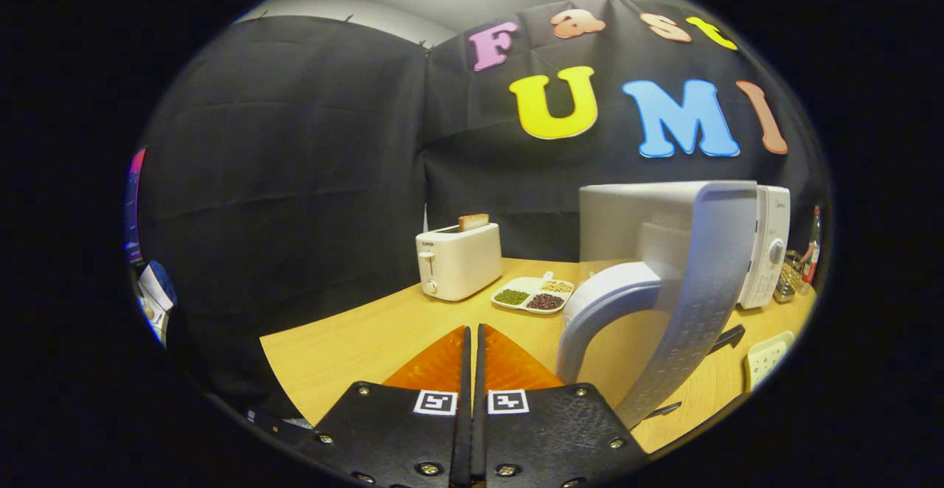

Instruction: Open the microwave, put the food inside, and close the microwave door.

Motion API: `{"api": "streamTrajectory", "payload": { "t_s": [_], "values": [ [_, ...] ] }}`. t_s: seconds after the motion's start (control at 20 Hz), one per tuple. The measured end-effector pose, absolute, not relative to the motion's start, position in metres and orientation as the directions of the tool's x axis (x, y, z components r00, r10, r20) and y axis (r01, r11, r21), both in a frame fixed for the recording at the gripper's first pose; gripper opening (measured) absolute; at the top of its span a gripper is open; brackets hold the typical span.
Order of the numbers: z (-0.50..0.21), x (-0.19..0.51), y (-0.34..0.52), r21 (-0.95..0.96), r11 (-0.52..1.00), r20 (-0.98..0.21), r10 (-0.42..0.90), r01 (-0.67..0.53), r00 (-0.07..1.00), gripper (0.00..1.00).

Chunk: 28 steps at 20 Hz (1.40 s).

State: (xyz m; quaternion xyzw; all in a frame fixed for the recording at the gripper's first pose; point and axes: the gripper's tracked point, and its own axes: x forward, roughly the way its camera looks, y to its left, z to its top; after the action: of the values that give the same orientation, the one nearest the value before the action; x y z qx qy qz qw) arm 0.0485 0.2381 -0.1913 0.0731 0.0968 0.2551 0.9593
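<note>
Your jaws are clenched together with nothing between them, the gripper (472, 337) hovering over the wooden table (354, 344), while the microwave (763, 252) stands just ahead to the right, its door (693, 304) swung open beside your fingertips.

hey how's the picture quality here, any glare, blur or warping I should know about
Gripper view: strong fisheye warping bends the open microwave door and table edge; lighting warm and dim; toaster and divided dish sharp; the shut gripper shows soft sheen, no harsh glare.
</note>
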Motion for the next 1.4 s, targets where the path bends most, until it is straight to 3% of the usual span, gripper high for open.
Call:
{"api": "streamTrajectory", "payload": {
  "t_s": [0.75,1.4],
  "values": [
    [-0.190,0.114,0.075,0.024,0.983,-0.135,0.186,-0.184,0.973,0.01],
    [-0.197,0.194,-0.009,-0.090,0.996,-0.118,-0.031,0.020,0.993,0.01]
  ]
}}
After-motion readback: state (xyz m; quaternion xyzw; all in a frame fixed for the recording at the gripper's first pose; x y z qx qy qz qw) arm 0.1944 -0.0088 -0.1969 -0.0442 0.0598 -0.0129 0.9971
